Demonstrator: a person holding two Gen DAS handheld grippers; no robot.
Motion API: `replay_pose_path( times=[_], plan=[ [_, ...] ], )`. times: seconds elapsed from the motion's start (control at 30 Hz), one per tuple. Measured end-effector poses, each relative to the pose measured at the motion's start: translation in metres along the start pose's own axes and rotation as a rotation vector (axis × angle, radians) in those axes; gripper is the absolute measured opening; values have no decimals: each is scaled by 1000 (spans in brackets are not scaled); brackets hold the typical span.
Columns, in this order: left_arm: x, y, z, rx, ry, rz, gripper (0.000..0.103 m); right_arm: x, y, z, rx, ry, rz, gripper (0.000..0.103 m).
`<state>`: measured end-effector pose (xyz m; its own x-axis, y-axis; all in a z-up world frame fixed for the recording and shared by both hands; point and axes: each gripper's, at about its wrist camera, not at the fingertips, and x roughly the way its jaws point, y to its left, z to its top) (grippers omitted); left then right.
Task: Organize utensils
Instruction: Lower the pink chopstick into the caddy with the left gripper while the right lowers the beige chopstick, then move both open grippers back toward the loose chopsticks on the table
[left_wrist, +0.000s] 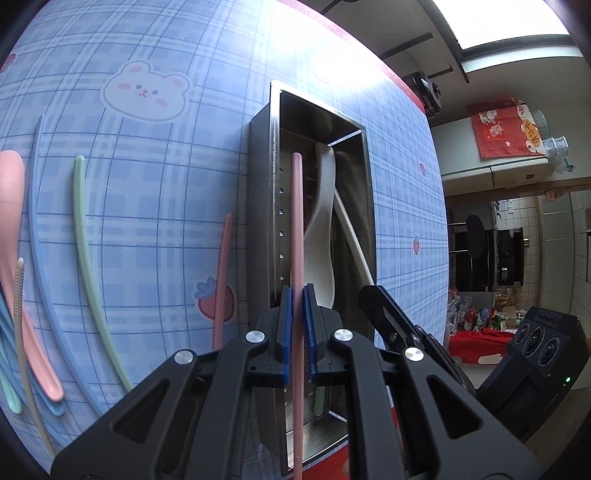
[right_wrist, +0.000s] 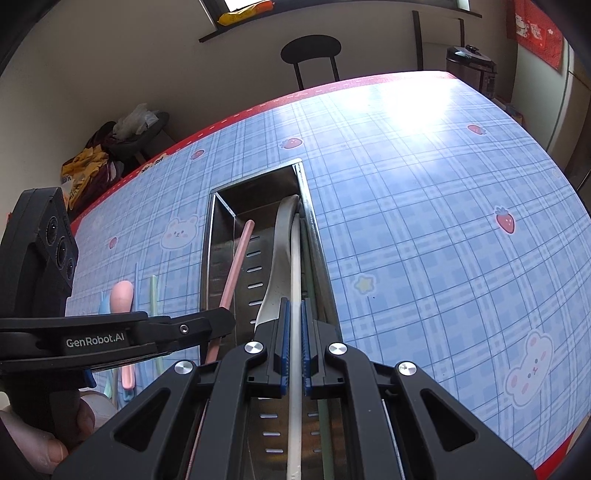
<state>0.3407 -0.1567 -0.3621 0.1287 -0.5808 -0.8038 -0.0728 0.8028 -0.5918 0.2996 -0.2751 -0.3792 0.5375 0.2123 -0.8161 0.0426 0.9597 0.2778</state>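
Left gripper (left_wrist: 297, 295): pointing steeply down, blue pads clamped on pink chopstick (left_wrist: 296, 221), which runs straight out ahead between fingers. Right gripper (right_wrist: 294, 310): same steep downward tilt, blue pads clamped on white chopstick (right_wrist: 295, 266). Grippers side by side, close together. Person's hand (right_wrist: 48, 439) wrapped round left gripper's handle, fingers curled.

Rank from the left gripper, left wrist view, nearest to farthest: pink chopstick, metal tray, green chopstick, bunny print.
1. pink chopstick: clamped between the left gripper pads, running forward over the tray.
2. metal tray: just beneath and ahead of the fingertips.
3. green chopstick: loose on the cloth, off to the left.
4. bunny print: far upper left on the tablecloth.
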Motion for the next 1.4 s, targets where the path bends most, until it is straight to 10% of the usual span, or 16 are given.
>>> replay_pose_path(
  times=[0.83,1.4],
  plan=[
    [-13,-12,9,44,-33,37,20,-12,-7,-3,27,14,29,8],
    [-133,18,-10,197,-255,169,97,-65,25,-18,-103,-52,-3,97]
  ],
)
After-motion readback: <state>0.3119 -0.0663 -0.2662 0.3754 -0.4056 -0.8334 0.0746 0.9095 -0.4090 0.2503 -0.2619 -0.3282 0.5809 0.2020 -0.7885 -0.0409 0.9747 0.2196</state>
